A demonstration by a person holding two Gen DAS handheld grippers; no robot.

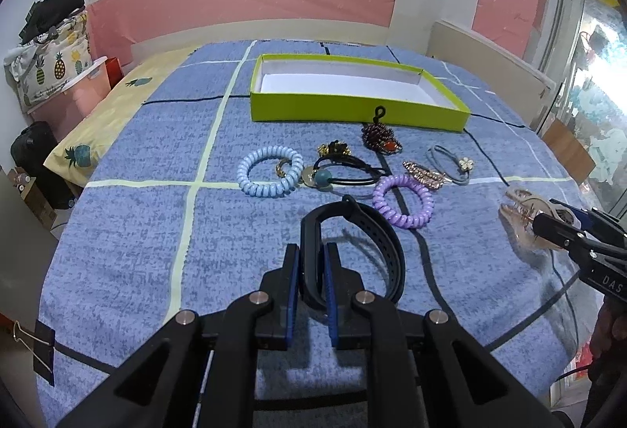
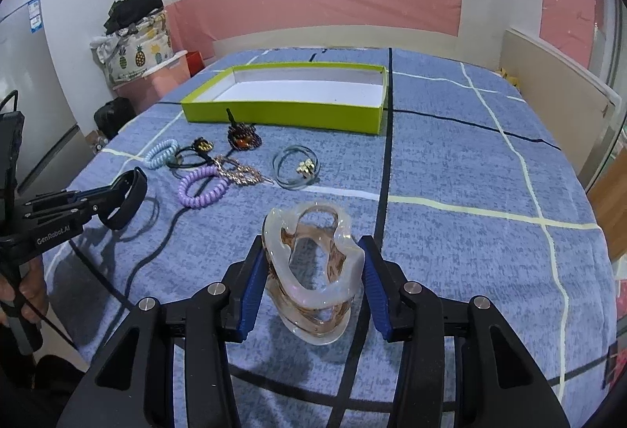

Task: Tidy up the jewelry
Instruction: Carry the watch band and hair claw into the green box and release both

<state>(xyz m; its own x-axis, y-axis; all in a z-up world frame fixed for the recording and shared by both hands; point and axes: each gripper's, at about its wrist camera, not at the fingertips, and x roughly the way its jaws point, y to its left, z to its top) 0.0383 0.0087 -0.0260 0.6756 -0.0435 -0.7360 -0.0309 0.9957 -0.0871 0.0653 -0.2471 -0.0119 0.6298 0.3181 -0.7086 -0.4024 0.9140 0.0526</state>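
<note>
Nearest the camera, the left gripper (image 1: 311, 263) is closed on a black wristband (image 1: 352, 251), and the right gripper (image 2: 311, 271) pinches a translucent hair claw clip (image 2: 309, 271) across its width. Both items hang above the blue bedspread (image 1: 137, 232), well short of the empty green box (image 1: 352, 111). The smooth, curved clip could slip from the pads or snap open in transit.

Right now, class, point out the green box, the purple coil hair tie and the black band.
green box (image 1: 352, 111), left wrist view, front wall.
purple coil hair tie (image 1: 405, 220), left wrist view, near side of the coil.
black band (image 1: 382, 228), left wrist view, right strap.
</note>
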